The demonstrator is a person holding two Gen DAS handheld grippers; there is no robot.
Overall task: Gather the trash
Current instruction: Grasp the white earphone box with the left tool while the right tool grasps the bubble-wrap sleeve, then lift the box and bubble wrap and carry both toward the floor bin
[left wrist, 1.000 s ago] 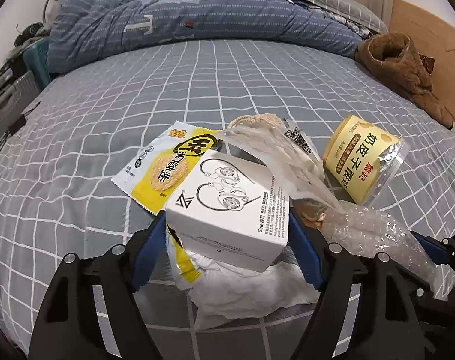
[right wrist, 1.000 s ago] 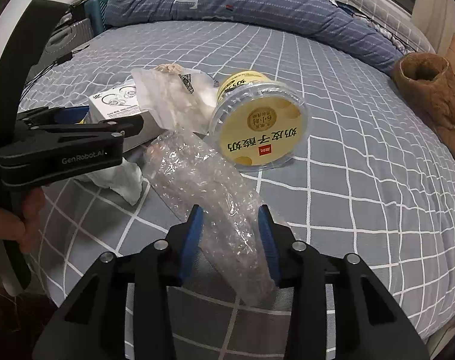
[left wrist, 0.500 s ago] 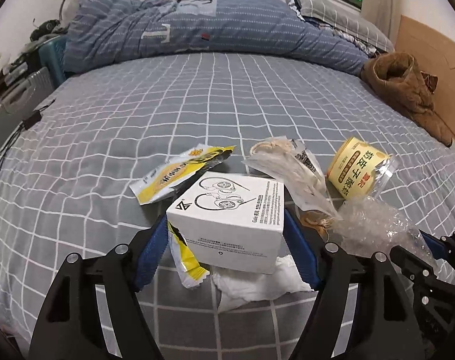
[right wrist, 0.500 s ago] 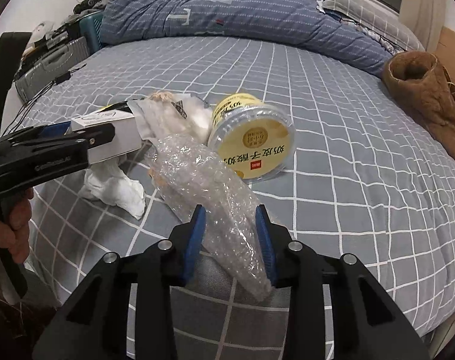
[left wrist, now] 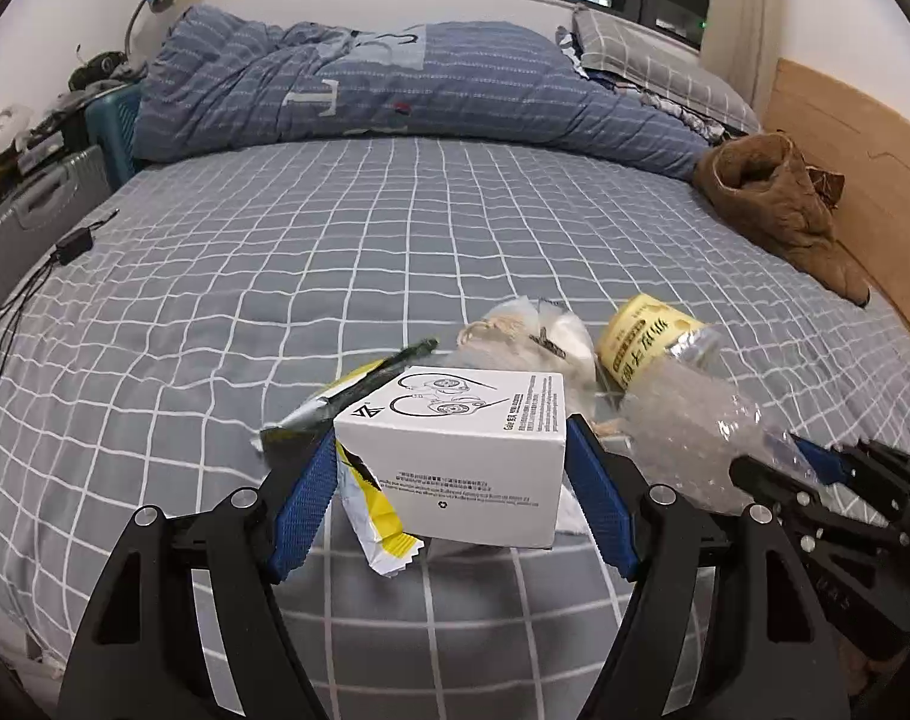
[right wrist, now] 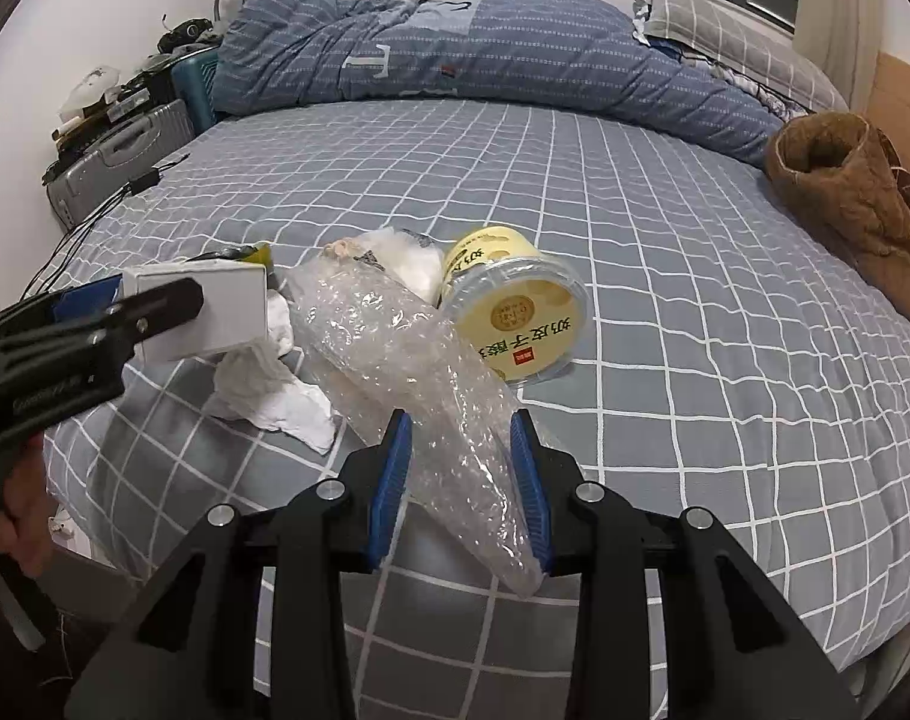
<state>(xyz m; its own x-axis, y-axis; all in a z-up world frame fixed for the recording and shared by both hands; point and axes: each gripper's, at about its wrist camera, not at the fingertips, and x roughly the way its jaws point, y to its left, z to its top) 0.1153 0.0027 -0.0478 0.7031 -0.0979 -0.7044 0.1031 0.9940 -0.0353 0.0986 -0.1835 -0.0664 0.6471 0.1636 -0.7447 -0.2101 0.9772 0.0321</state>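
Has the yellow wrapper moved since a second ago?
Yes. The yellow wrapper lay flat on the bed before; now it has come up off the bed with the white box.

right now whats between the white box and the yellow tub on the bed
In the right wrist view, the bubble wrap held by the right gripper and a clear bag lie between the white box and yellow tub.

Both grippers share 1 build: matte black plastic frames with triangular cut-outs, silver round screw heads at the finger pivots, and 2 fingers faced with blue textured pads. The left gripper (left wrist: 449, 480) shows faint grey lettering along its side in the right wrist view. The right gripper (right wrist: 461, 480) looks identical.
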